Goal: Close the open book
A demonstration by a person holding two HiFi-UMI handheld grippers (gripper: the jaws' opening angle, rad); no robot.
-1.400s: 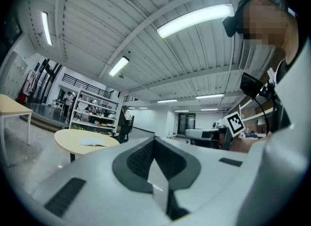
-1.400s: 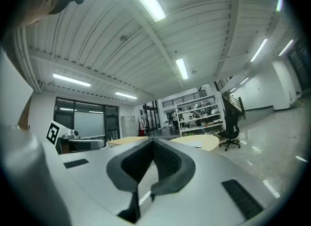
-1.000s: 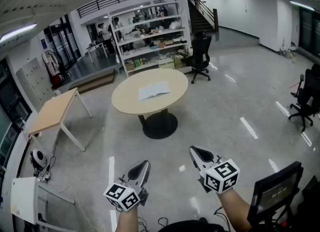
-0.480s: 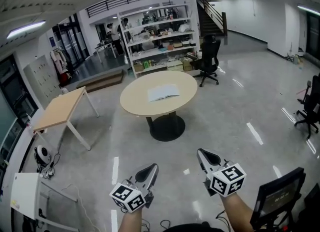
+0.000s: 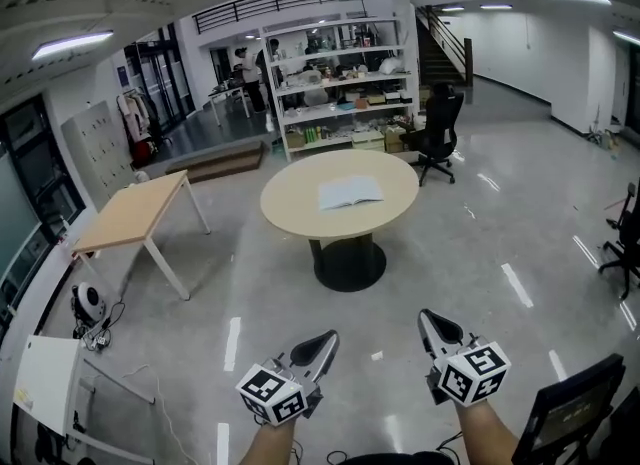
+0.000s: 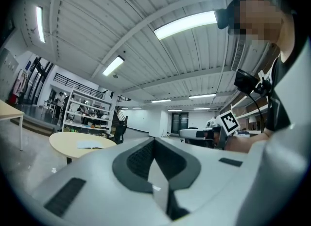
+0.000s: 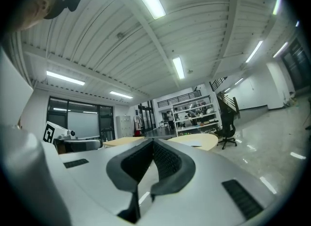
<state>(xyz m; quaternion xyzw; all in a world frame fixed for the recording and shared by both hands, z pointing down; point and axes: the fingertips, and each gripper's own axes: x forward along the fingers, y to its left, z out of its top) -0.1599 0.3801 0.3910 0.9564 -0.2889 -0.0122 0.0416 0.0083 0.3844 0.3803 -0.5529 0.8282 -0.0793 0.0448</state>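
An open book [image 5: 350, 193] lies flat, pages up, on a round beige table [image 5: 290, 215] across the room, well ahead of me. Both grippers are held low in front of me over the floor, far short of the table. My left gripper [image 5: 325, 338] is shut and holds nothing. My right gripper [image 5: 432, 319] is also shut and empty. In the left gripper view the shut tips [image 6: 154, 140] point level, with the table [image 6: 68, 141] and the book [image 6: 90, 145] small at the left. In the right gripper view the jaws [image 7: 153, 142] meet, and the table [image 7: 201, 141] shows just past them.
A rectangular wooden table [image 5: 130, 215] stands at the left. Stocked shelves [image 5: 350, 83] and a black office chair [image 5: 440, 133] are behind the round table. Another chair [image 5: 575, 408] is close at my right, and a white unit [image 5: 45, 383] at my lower left. People [image 5: 248, 73] stand far back.
The round table and book have grown larger and slid rightward in the head view as I moved toward them. Both grippers have advanced with me and stay shut.
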